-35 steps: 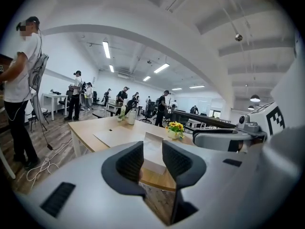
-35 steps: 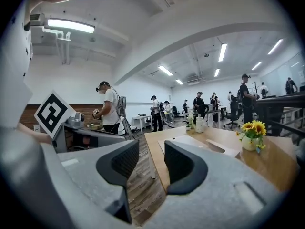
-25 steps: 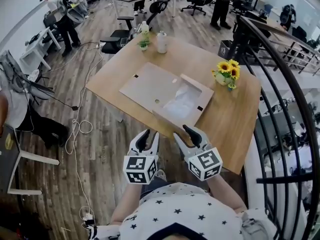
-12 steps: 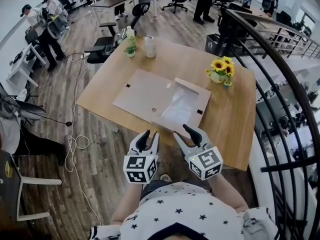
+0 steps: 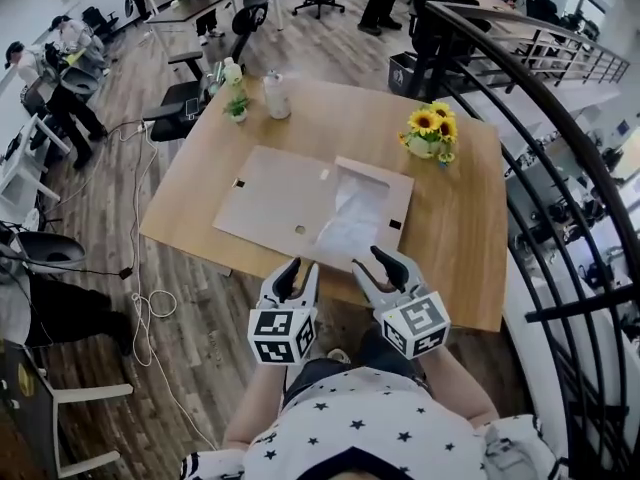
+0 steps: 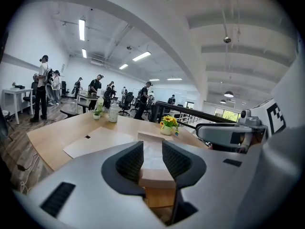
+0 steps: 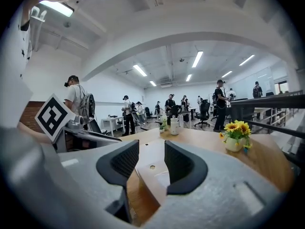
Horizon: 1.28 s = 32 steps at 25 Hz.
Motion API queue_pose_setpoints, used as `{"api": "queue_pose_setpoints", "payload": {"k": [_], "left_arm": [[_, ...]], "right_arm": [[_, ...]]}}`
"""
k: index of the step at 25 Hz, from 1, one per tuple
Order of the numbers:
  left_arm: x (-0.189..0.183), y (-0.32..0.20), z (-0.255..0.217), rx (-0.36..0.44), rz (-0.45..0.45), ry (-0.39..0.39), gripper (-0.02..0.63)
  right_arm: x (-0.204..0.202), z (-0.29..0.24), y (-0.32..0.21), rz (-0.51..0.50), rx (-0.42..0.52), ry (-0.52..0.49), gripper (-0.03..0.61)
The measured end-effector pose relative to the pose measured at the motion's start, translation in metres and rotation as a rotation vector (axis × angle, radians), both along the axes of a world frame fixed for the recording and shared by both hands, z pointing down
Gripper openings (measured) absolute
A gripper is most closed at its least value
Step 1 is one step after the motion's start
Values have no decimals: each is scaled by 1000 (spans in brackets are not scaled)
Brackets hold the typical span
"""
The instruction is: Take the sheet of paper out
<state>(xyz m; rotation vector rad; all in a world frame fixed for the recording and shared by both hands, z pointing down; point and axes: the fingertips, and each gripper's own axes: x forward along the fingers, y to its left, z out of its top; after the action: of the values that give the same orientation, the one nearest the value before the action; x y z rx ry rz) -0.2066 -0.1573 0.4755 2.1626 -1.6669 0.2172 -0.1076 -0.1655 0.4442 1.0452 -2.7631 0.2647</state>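
From where I stand, the whole thing hinges on how the white sheet of paper [image 5: 352, 213] lies relative to the two tools. It rests in the opened right-hand part of a flat brown cardboard envelope [image 5: 275, 193], which is spread on the wooden counter [image 5: 455, 243]. The envelope's long side runs across the counter. The sheet's own length runs away from the person, leaning a little to the right, and its near end comes close to the envelope's near edge.

The left tool [image 5: 297, 280] and the right tool [image 5: 381, 267] are side by side at about the counter's near edge, short of the envelope. Both point forward and slightly down. Each has its jaws spread with nothing pinched. Through each gap you only see the envelope and sheet farther off.

The sheet lies almost straight ahead of the right tool, and ahead and to the right of the left one. I'd judge the right tool the nearer one for the pull, leaving the left to pin the cardboard down.
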Motion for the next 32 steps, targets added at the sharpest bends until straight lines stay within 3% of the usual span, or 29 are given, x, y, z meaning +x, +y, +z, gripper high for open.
{"api": "queue_pose_setpoints", "payload": {"k": [15,32], "left_arm": [[5,-74,30,-65,68,-49,118],[24,-161,91,-227,253,-155,124]], "right_arm": [[10,28,-58,49,-46,7,150],[22,52,-127,48,-105,17,149]]}}
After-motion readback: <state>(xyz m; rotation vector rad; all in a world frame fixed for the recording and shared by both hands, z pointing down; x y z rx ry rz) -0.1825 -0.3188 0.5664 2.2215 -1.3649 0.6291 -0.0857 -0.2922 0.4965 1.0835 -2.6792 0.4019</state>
